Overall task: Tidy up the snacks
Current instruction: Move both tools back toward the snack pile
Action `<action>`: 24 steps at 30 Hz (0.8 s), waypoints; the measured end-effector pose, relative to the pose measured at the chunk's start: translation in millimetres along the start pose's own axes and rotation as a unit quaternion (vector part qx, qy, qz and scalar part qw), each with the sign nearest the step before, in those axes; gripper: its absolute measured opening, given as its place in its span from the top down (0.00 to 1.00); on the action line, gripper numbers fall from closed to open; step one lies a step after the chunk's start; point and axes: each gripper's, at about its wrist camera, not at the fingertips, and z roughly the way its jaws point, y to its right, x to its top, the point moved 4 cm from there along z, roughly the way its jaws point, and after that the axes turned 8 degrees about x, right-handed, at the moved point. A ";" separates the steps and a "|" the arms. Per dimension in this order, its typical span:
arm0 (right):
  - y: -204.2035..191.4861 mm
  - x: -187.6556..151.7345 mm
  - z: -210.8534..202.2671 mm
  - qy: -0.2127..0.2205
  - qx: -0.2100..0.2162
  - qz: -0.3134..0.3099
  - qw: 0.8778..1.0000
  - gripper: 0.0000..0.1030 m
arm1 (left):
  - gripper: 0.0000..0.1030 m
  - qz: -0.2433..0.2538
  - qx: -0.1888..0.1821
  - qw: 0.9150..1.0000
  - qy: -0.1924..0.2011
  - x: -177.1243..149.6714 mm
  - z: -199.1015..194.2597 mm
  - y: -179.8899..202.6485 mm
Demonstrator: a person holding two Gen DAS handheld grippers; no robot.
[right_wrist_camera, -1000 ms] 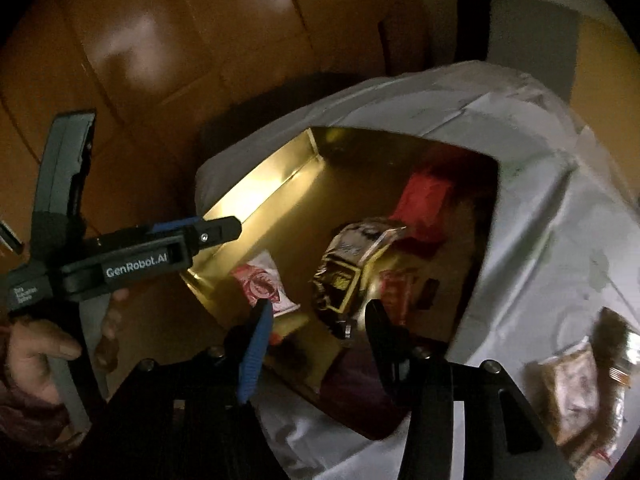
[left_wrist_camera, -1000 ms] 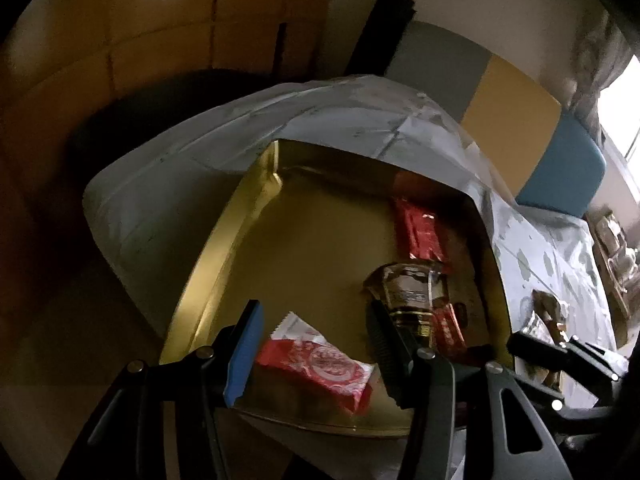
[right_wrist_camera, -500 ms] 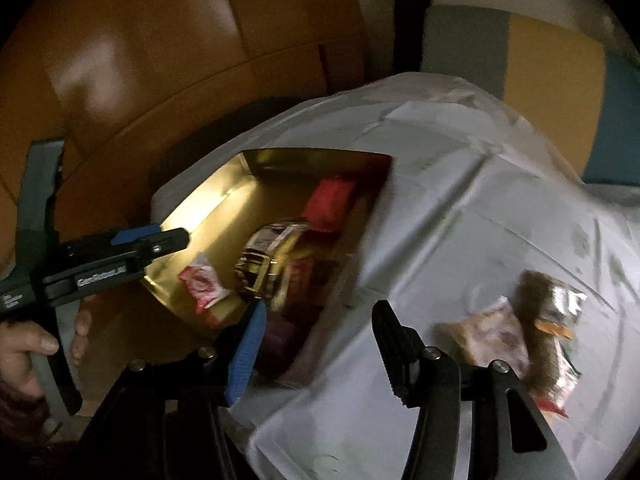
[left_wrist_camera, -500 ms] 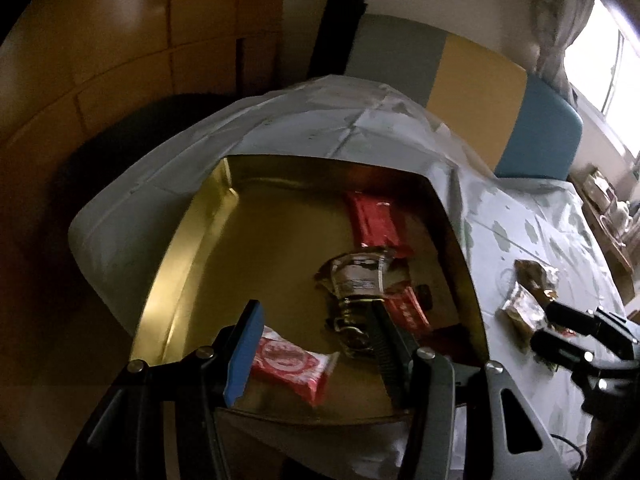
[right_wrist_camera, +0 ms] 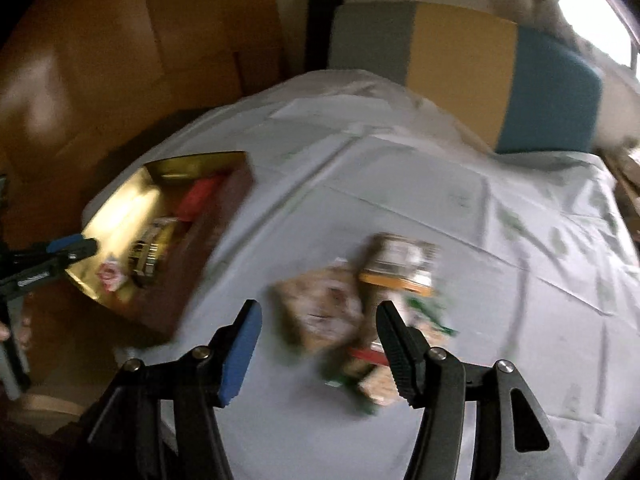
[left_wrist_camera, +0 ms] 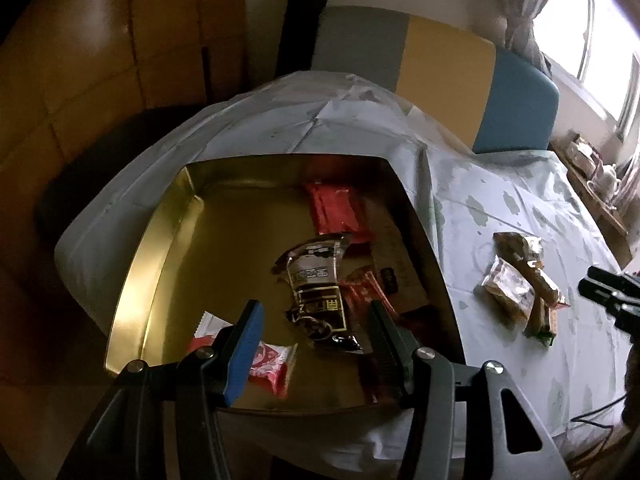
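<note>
Right wrist view is motion-blurred throughout: the loose snack packets (right_wrist_camera: 352,304) on the tablecloth (right_wrist_camera: 500,216) cannot be counted or their print read. The gold tin (right_wrist_camera: 120,208) is smeared; its contents show only as red and dark patches. The left gripper (right_wrist_camera: 76,245) is cut off by the left edge. In the left wrist view, the red-and-white packet (left_wrist_camera: 276,364) is partly hidden behind a finger (left_wrist_camera: 244,352), and the right gripper (left_wrist_camera: 600,286) is cut off at the right edge.
</note>
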 end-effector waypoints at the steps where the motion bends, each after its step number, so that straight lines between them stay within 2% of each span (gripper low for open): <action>1: 11.6 -2.0 -4.7 -0.001 -0.009 0.005 1.000 0.41 | 0.48 0.003 -0.001 1.000 0.001 0.2 -0.9 2.1; 6: 65.8 -9.8 -26.0 -0.006 -0.060 0.024 0.998 0.41 | 0.48 0.017 -0.004 1.000 0.003 1.9 -3.7 13.7; 9: 107.5 -20.7 -34.1 0.000 -0.087 0.073 0.994 0.40 | 0.48 0.030 -0.009 1.000 0.001 2.0 -5.3 25.7; 11: 136.7 -34.9 -35.8 0.006 -0.101 0.132 0.986 0.40 | 0.48 0.044 -0.013 0.999 0.001 2.3 -7.0 37.5; 13: 154.5 -40.4 -36.2 -0.010 -0.136 0.162 0.977 0.40 | 0.48 0.057 -0.018 0.998 0.001 2.7 -7.7 49.1; 14: 160.8 -40.8 -37.8 -0.010 -0.148 0.172 0.974 0.40 | 0.48 0.064 -0.022 0.998 0.000 2.9 -7.9 56.4; 17: 171.6 -45.7 -36.2 -0.023 -0.149 0.199 0.968 0.40 | 0.48 0.081 -0.035 0.996 -0.002 2.7 -9.1 74.1; 24: 177.2 -52.4 -28.4 -0.056 -0.169 0.204 0.963 0.34 | 0.48 0.128 -0.091 0.987 -0.016 -0.4 -8.8 128.2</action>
